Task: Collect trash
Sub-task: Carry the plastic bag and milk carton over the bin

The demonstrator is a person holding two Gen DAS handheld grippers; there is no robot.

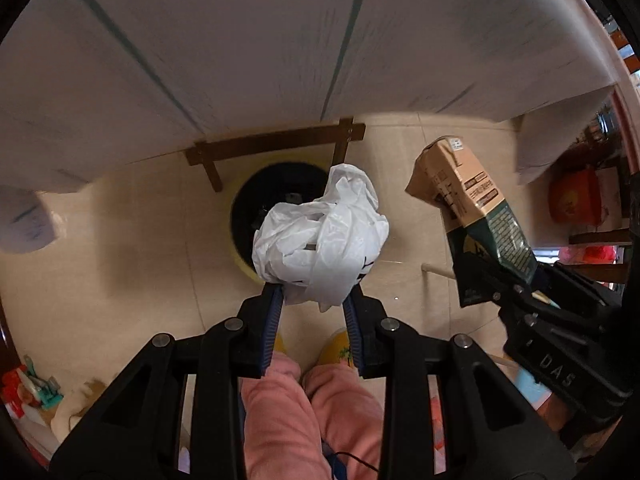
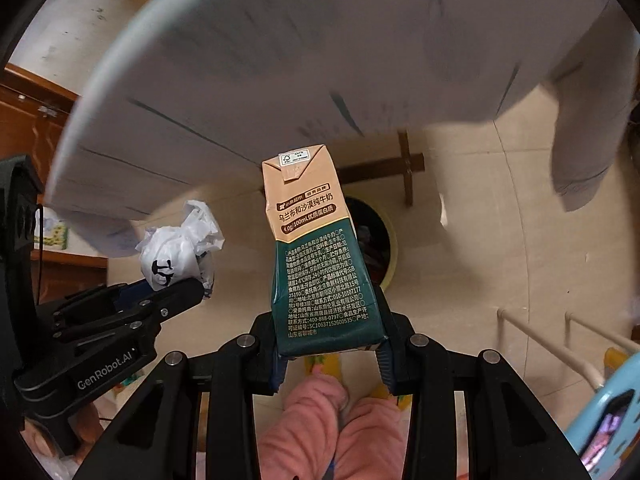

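Note:
My left gripper (image 1: 314, 294) is shut on a crumpled white plastic bag (image 1: 320, 236) and holds it above a yellow-rimmed trash bin (image 1: 244, 208) with a dark inside that stands on the floor under the table edge. My right gripper (image 2: 330, 344) is shut on a tan and dark green milk carton (image 2: 316, 260), held upright and in front of the same bin (image 2: 390, 248). The carton (image 1: 468, 200) and right gripper (image 1: 520, 300) show at the right of the left wrist view. The bag (image 2: 176, 252) and left gripper (image 2: 184, 288) show at the left of the right wrist view.
A round table with a white cloth (image 1: 240, 52) overhangs the bin; its dark wooden base (image 1: 276, 144) stands behind the bin. My legs in pink trousers (image 1: 308, 408) are below the grippers. A white rail (image 2: 532, 332) and a blue object (image 2: 604, 400) are at the right.

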